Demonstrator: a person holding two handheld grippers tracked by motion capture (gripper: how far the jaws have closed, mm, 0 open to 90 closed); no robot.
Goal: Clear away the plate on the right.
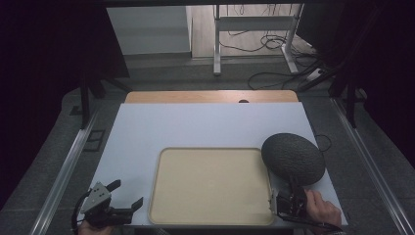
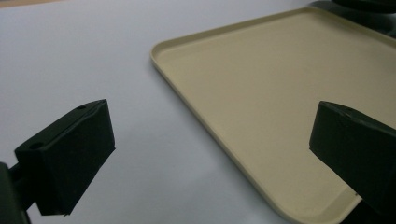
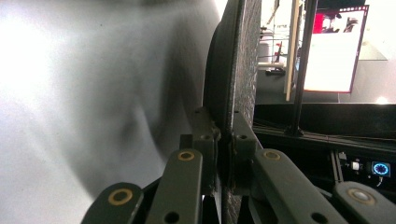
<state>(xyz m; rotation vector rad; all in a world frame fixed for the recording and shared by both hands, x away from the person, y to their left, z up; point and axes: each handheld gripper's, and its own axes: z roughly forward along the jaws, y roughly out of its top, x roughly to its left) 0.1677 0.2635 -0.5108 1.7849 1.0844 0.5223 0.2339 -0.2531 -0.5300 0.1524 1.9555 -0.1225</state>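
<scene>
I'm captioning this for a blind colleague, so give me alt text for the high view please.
The right gripper, at the table's near right corner, is clamped on the rim of a dark textured bowl tipped up on edge beside an empty beige tray. The left gripper rests open at the near left of the white table.

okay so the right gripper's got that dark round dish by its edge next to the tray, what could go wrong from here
1. The right gripper pinches only the near rim of the dark textured dish, which stands tilted up from that one hold; it could swing or slip out.
2. The dish hangs partly past the beige tray, so lowering it may catch the tray's right rim.
3. The left gripper is open and apart, giving no support.
</scene>
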